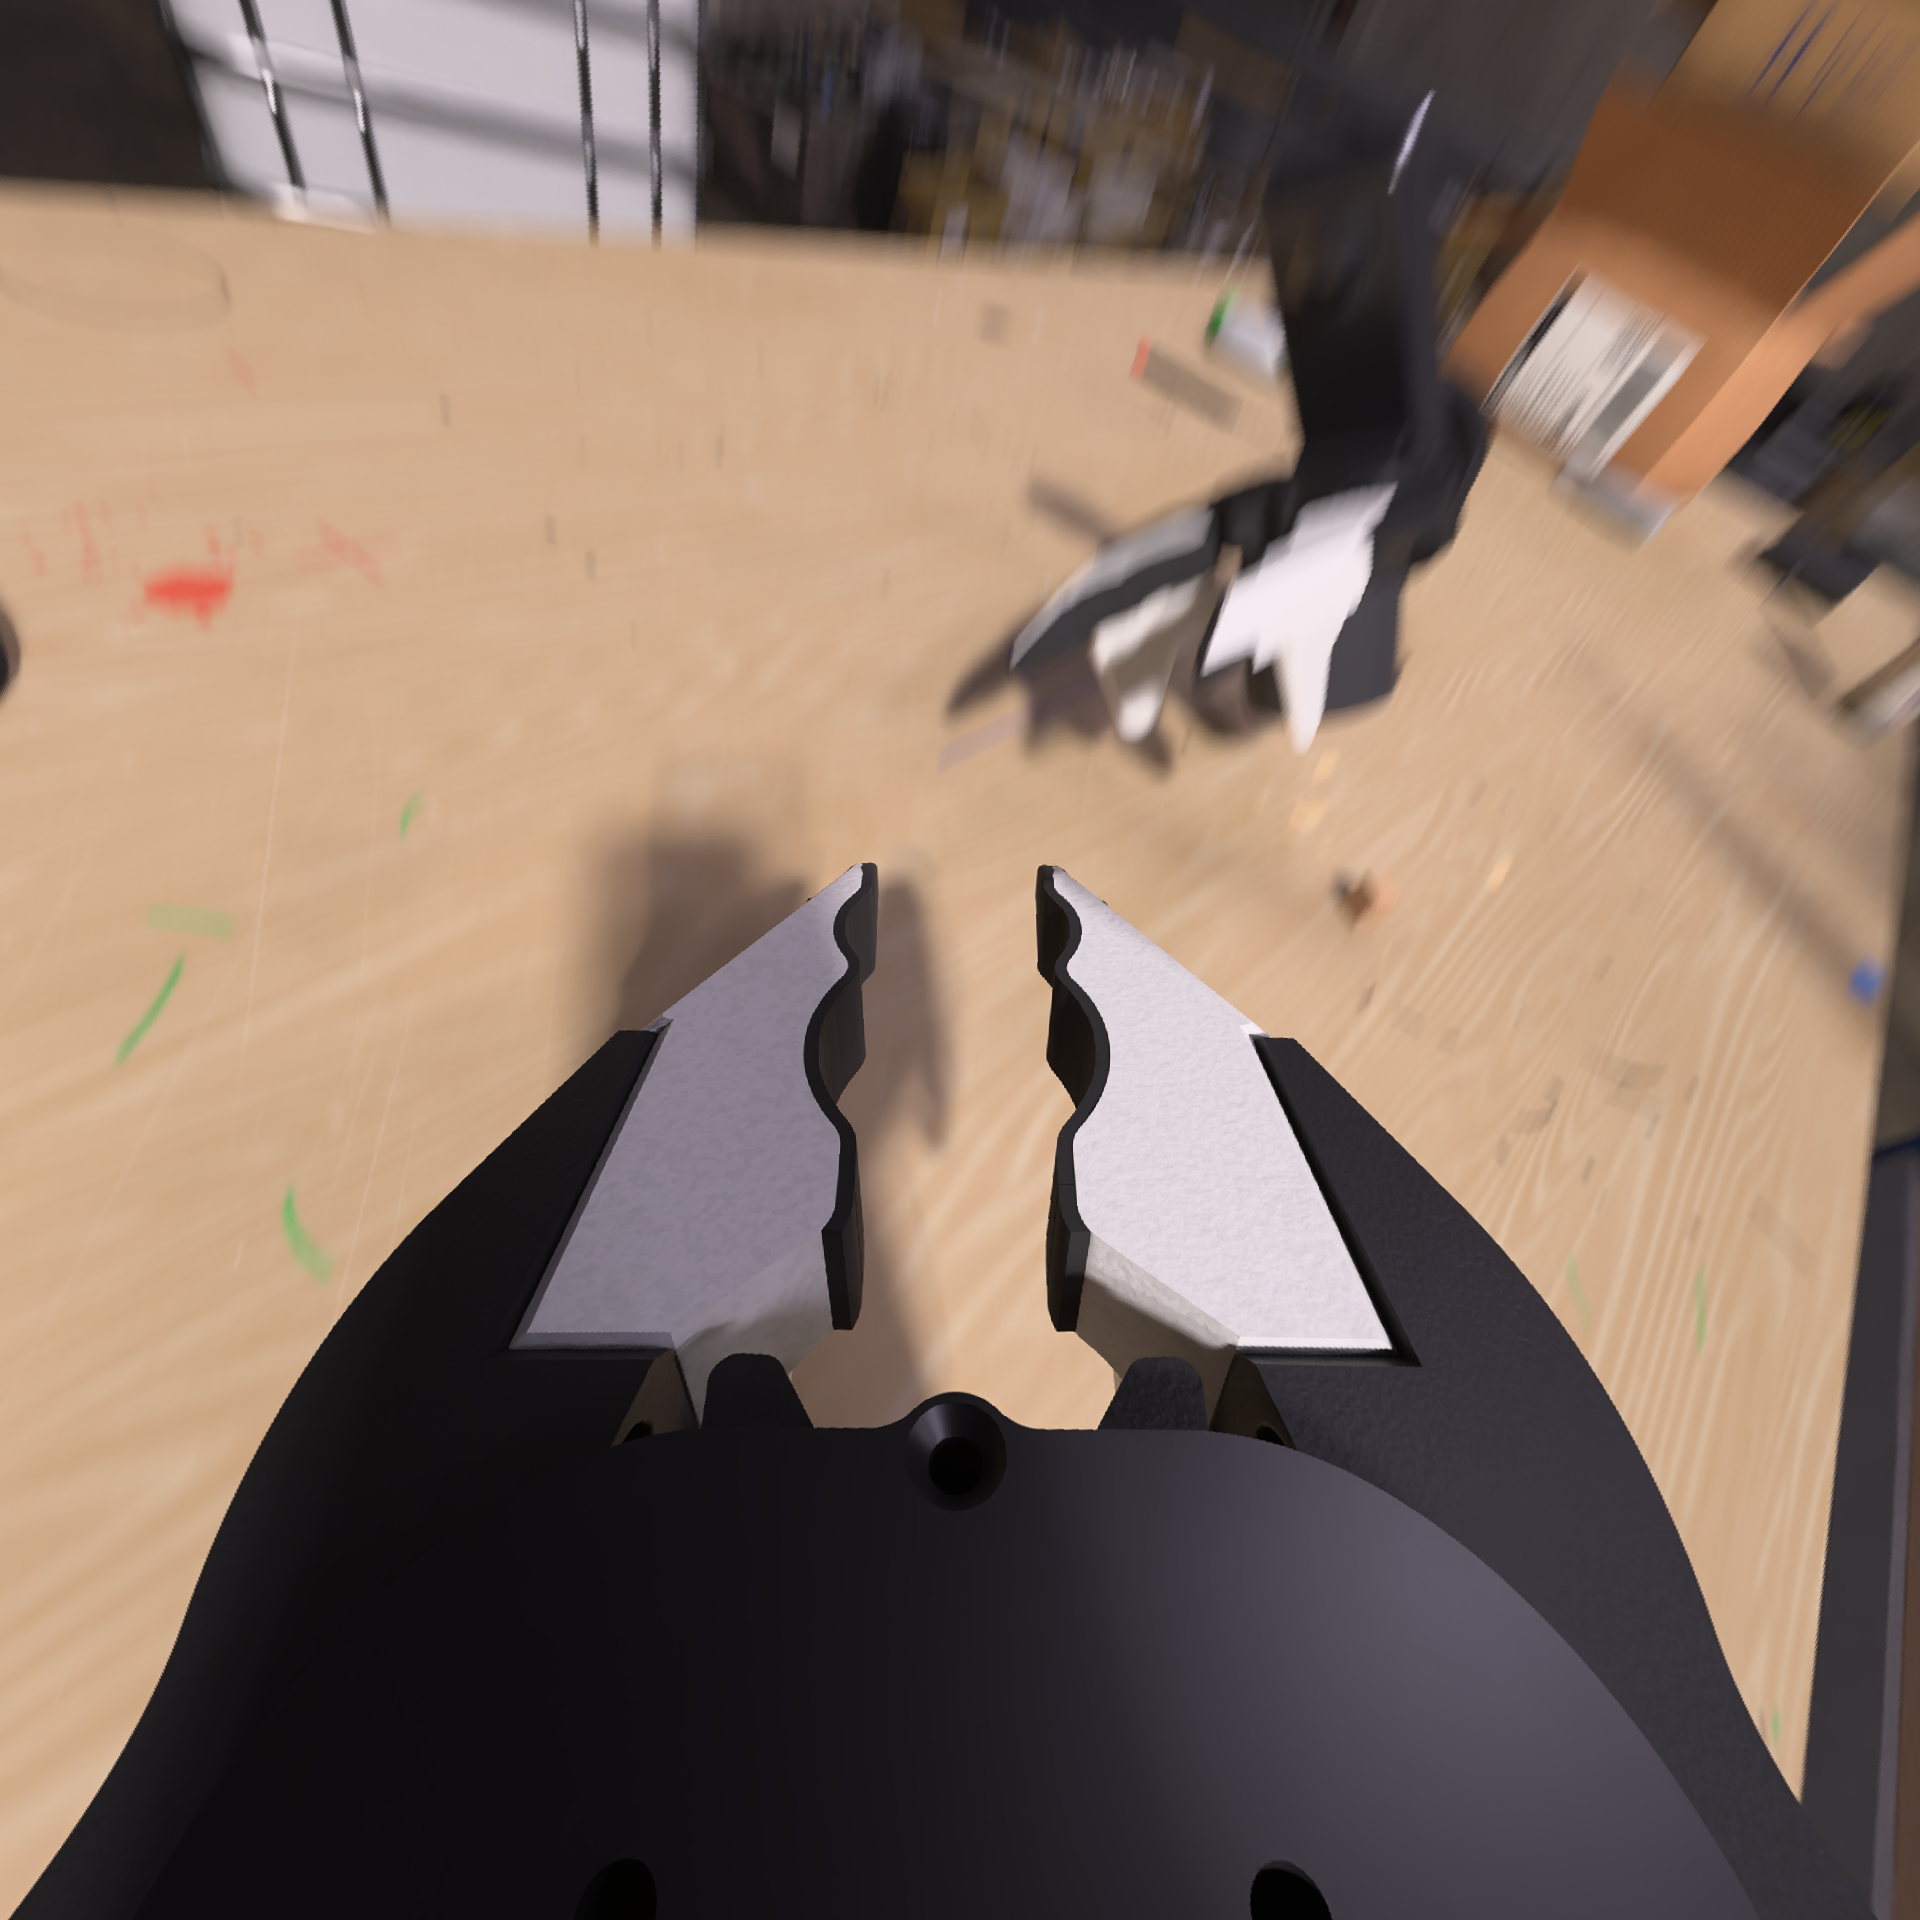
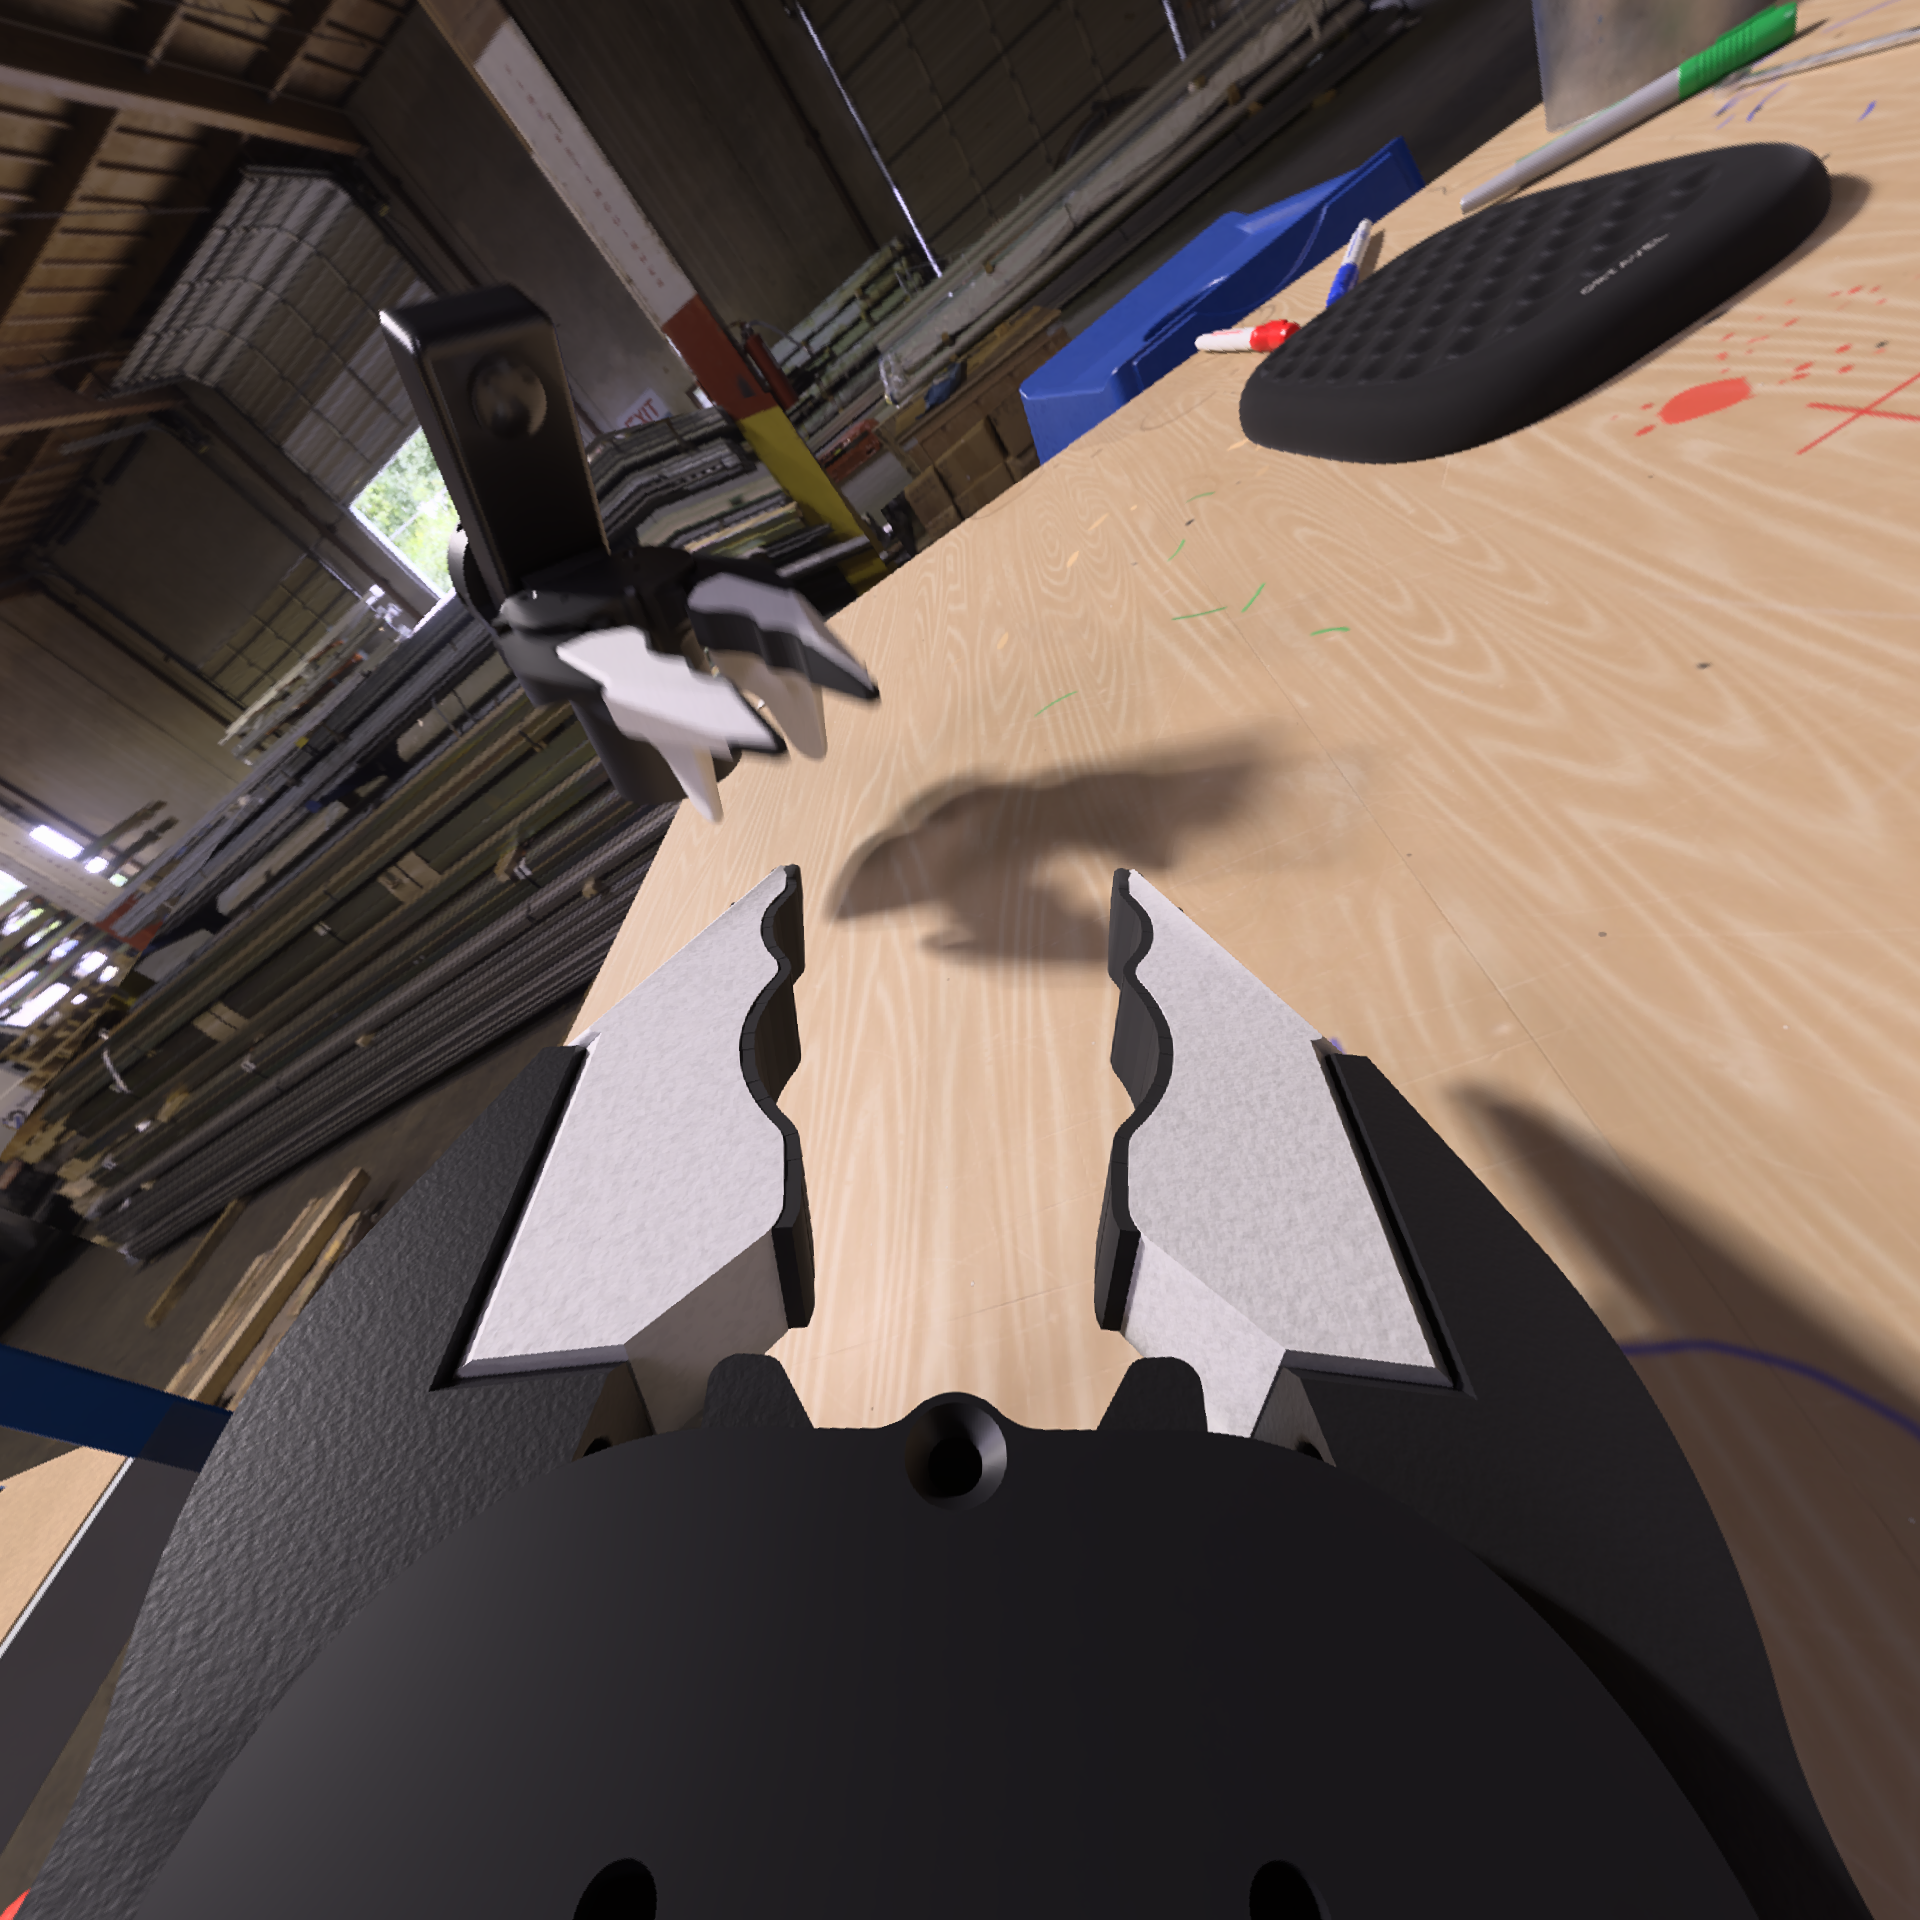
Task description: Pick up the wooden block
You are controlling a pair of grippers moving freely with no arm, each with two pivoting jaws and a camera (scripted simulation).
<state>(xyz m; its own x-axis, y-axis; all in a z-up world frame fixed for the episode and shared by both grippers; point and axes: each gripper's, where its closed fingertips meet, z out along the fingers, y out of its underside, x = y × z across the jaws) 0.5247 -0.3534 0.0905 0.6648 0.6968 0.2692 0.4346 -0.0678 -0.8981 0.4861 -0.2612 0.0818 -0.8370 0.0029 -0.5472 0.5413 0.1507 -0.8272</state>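
Left wrist view: the left gripper [image 1: 956,883] hangs over a pale plywood table [image 1: 416,727], its two white-padded fingers a narrow gap apart with only bare tabletop between them. The rest of this view is blurred. To its right, the right gripper [image 1: 1226,675] shows as a black and white smear low over the table, and beyond it is an orange-brown box [image 1: 1621,312]; I cannot tell what the box holds.

Right wrist view: far left of a black dimpled pad [image 2: 1538,301], the left gripper [image 2: 758,717] floats above the table's edge. The right gripper [image 2: 956,883], nearer than the pad, has its fingers wider apart and is holding nothing. Just left of the pad sits a blue bin [image 2: 1195,301], its inside hidden. A red-capped marker [image 2: 1247,338] and a blue marker [image 2: 1351,260] lie against the pad's left rim.

The wooden block cannot be made out in either view, so its place and its long axis cannot be told.
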